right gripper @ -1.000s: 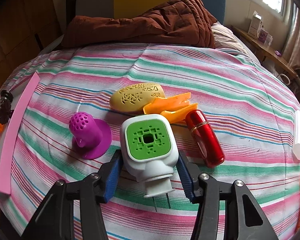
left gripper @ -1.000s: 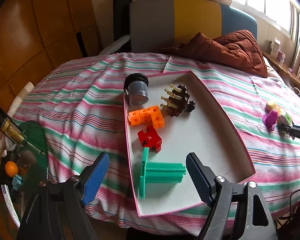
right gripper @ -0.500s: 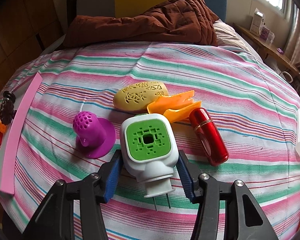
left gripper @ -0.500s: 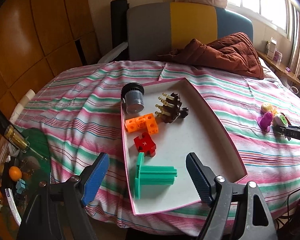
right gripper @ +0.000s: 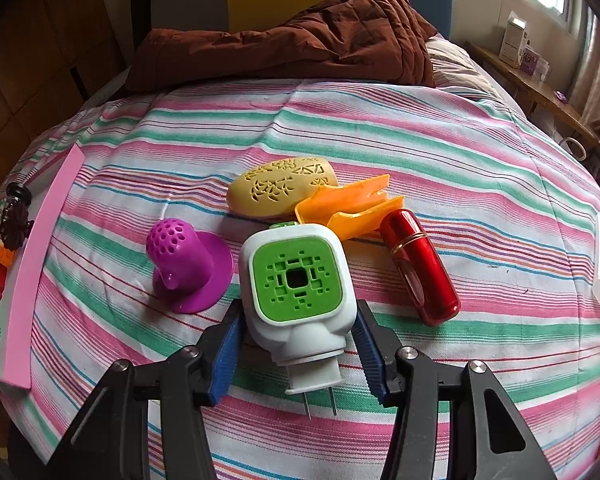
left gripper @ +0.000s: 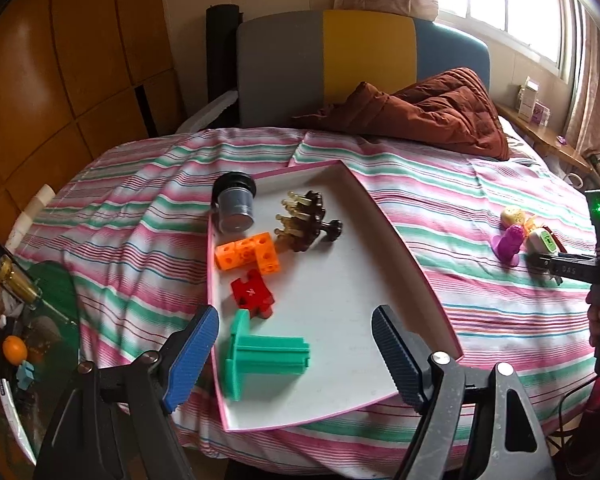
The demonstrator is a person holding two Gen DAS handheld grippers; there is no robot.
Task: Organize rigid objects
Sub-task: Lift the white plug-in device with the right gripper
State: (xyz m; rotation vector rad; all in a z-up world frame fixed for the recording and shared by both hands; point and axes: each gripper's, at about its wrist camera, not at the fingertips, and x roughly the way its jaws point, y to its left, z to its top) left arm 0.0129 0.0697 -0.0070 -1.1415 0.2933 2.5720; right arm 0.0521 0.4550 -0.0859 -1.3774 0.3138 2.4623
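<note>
Your right claw (right gripper: 298,354) was clenched on the white plug (right gripper: 298,300), blue pads against both its sides, prongs pointing back at you, green grille up. The plug sat on the striped bed (right gripper: 420,140). Just left of it stood the purple cone (right gripper: 186,266); just right lay the red tube (right gripper: 420,266). Behind it were the orange piece (right gripper: 352,208) and, touching that, the yellow shell (right gripper: 282,192).

Your left claw (left gripper: 296,360) was released, holding nothing, jaws wide over the near end of the pink tray (left gripper: 400,236). In the tray, near to far: green spool (left gripper: 260,354), red puzzle piece (left gripper: 252,292), orange blocks (left gripper: 246,256), brown peg piece (left gripper: 304,222). The grey jar (left gripper: 236,208) lay at the tray's far left rim.
</note>
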